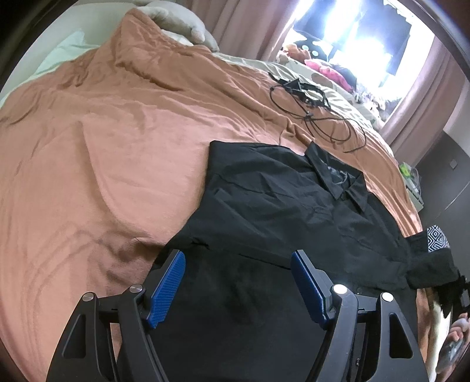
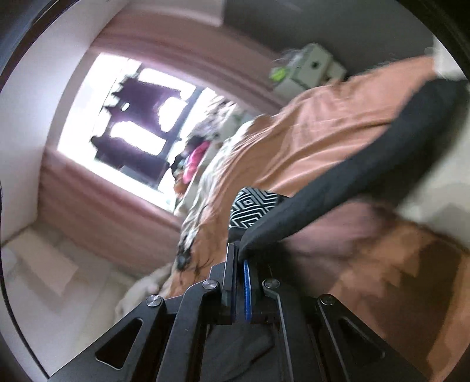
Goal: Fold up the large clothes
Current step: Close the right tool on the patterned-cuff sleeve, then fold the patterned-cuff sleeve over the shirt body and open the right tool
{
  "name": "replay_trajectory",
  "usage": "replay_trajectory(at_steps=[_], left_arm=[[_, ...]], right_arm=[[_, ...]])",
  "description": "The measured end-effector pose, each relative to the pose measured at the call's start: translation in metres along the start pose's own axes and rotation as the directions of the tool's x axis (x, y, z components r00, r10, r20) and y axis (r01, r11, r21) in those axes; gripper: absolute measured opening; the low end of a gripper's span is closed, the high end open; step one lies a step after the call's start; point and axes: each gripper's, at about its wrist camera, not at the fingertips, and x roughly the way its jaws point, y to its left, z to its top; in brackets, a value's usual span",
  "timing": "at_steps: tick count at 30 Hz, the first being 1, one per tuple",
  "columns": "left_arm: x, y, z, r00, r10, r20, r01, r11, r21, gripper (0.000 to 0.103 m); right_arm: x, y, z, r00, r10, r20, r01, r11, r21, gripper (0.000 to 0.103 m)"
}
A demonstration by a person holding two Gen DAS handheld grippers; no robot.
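A black collared shirt (image 1: 279,211) lies spread front-up on the orange bedspread (image 1: 102,147), its collar toward the far right. My left gripper (image 1: 238,258) hovers open over the shirt's lower hem, with its blue pads (image 1: 170,285) wide apart and nothing between them. My right gripper (image 2: 238,249) is shut on the end of the shirt's sleeve (image 2: 337,182), which is lifted and stretches away to the upper right. The cuff's black-and-white patterned lining (image 2: 252,208) shows just beyond the jaws. In the left wrist view the same cuff (image 1: 437,238) sits at the right edge of the bed.
A tangled black cable (image 1: 317,114) lies on the bedspread beyond the collar. Pillows (image 1: 176,20) sit at the head of the bed. A bright window (image 2: 126,123) with pink curtains and a pile of clothes (image 1: 329,70) are behind. Boxes (image 2: 308,67) stand beside the bed.
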Motion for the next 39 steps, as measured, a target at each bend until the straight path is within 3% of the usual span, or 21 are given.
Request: replay_trajectory(at_steps=[5, 13, 16, 19, 20, 22, 25, 27, 31, 35, 39], left_arm=[[-0.004, -0.001, 0.002, 1.000, -0.010, 0.007, 0.010, 1.000, -0.001, 0.076], [-0.010, 0.006, 0.005, 0.999, -0.031, 0.014, 0.031, 0.999, -0.039, 0.076], [-0.011, 0.009, 0.006, 0.999, -0.042, 0.015, 0.043, 0.998, -0.049, 0.076], [-0.012, 0.011, 0.008, 0.999, -0.045, 0.014, 0.046, 0.998, -0.054, 0.076], [-0.012, 0.011, 0.007, 0.999, -0.045, 0.014, 0.046, 0.997, -0.055, 0.076], [-0.012, 0.011, 0.008, 0.999, -0.053, 0.014, 0.053, 0.997, -0.061, 0.076], [-0.013, 0.009, 0.008, 0.998, -0.058, 0.014, 0.059, 0.997, -0.055, 0.076], [-0.013, 0.006, 0.006, 0.998, -0.060, 0.013, 0.060, 0.997, -0.050, 0.076], [-0.012, -0.003, 0.001, 0.998, -0.061, 0.004, 0.061, 0.998, -0.017, 0.076], [-0.011, -0.010, 0.000, 0.998, -0.061, 0.003, 0.061, 0.998, 0.003, 0.076], [-0.010, -0.010, -0.001, 0.999, -0.047, 0.007, 0.047, 0.999, 0.009, 0.076]], right_arm=[[0.023, 0.046, -0.030, 0.995, 0.020, -0.098, -0.030, 0.994, -0.108, 0.005], [0.069, 0.076, -0.082, 0.968, -0.039, -0.249, -0.014, 0.978, -0.209, 0.005], [0.090, 0.076, -0.114, 0.943, -0.102, -0.317, 0.015, 0.964, -0.265, 0.005], [0.116, 0.064, -0.135, 0.882, -0.215, -0.419, 0.102, 0.956, -0.276, 0.009], [0.118, 0.062, -0.137, 0.872, -0.219, -0.438, 0.103, 0.956, -0.275, 0.013], [0.114, 0.052, -0.139, 0.850, -0.206, -0.485, 0.107, 0.969, -0.223, 0.051], [0.082, 0.038, -0.122, 0.878, -0.161, -0.451, 0.119, 0.986, -0.119, 0.058], [0.056, 0.031, -0.106, 0.904, -0.195, -0.381, 0.170, 0.981, -0.099, 0.068], [0.021, -0.005, -0.083, 0.924, -0.238, -0.300, 0.263, 0.964, 0.044, 0.069], [-0.001, -0.042, -0.068, 0.902, -0.360, -0.238, 0.399, 0.905, 0.146, 0.069], [-0.004, -0.072, -0.066, 0.914, -0.316, -0.254, 0.382, 0.882, 0.277, 0.069]])
